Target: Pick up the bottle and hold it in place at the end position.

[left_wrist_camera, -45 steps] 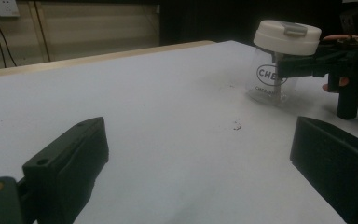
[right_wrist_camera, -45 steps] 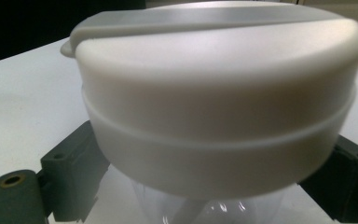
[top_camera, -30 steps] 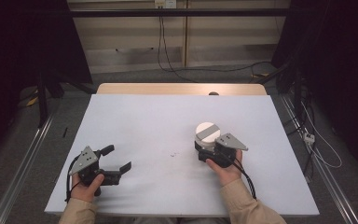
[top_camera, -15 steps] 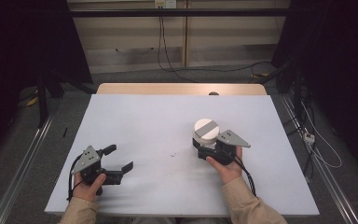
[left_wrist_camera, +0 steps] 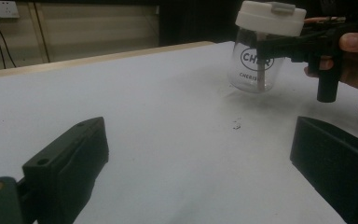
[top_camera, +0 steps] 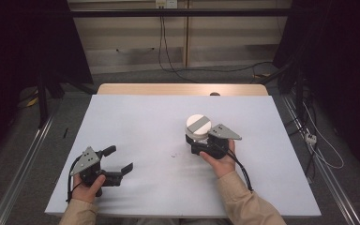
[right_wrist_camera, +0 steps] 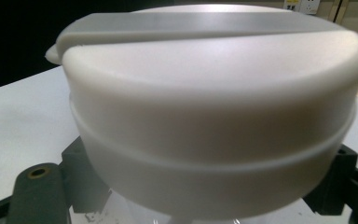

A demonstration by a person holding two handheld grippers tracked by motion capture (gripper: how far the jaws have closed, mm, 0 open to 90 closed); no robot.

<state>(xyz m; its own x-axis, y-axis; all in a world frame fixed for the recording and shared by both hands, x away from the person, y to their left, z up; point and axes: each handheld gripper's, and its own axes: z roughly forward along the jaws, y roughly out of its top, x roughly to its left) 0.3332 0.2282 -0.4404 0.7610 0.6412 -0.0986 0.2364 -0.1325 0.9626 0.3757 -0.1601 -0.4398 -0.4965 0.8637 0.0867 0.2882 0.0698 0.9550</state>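
A clear jar [top_camera: 198, 125] with a white lid and a grey strip across its top sits in my right gripper [top_camera: 195, 139], which is shut on its glass body just under the lid. In the left gripper view the jar [left_wrist_camera: 256, 60] shows black printed letters and hangs just above the white table [top_camera: 140, 122], with the right gripper's black jaw [left_wrist_camera: 284, 45] across it. The lid [right_wrist_camera: 214, 107] looms close in the right gripper view. My left gripper [top_camera: 119, 159] rests near the table's front left corner, open with nothing between its jaws [left_wrist_camera: 200, 158].
A few small crumbs [top_camera: 173, 154] lie on the table between the two hands. A wooden strip [top_camera: 183, 89] runs along the far edge, with a small dark object [top_camera: 214, 94] on it. Cables trail over the floor beyond and to the right.
My right hand has carried the jar a little to the left and away from the person, slightly higher. The left gripper has stayed where it was.
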